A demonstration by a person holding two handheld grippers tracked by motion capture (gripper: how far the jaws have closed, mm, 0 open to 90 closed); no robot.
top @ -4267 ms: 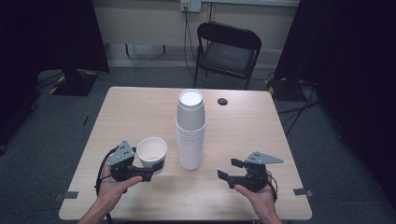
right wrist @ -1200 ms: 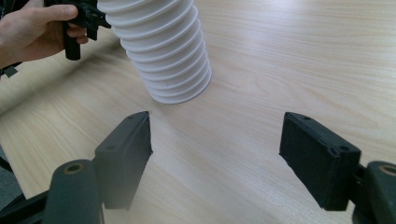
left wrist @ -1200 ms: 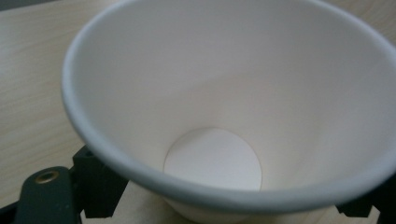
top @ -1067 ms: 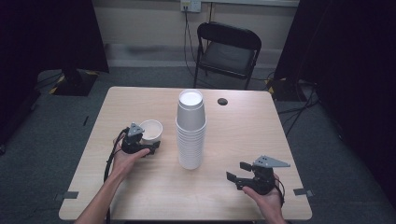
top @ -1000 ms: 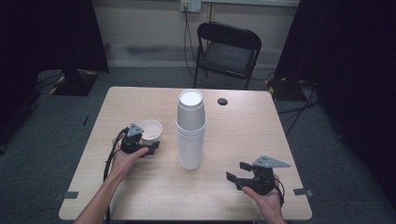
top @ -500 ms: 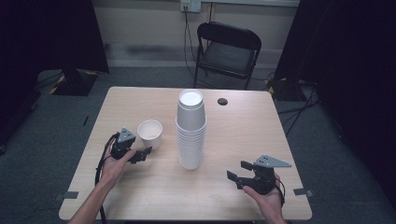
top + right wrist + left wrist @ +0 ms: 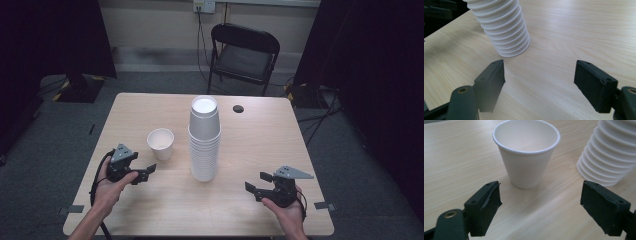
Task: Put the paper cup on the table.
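The single white paper cup [image 7: 160, 143] stands upright left of centre, beside the inverted cup stack [image 7: 204, 138]. The left gripper [image 7: 145, 171] sits just below it, jaws spread, empty. The right gripper [image 7: 256, 186], lower right, gapes too.

Wooden table [image 7: 260, 150] with single cup [image 7: 160, 143], cup stack [image 7: 204, 140]

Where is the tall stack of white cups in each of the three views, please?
High view: the stack of cups stands upside down at the table's middle, right of the single cup.
Left gripper view: the stack is at the upper right edge, cut off by the frame, right of the single cup.
Right gripper view: the stack is at upper left, leaning in the picture.
Shared landmark: the pale wooden table.
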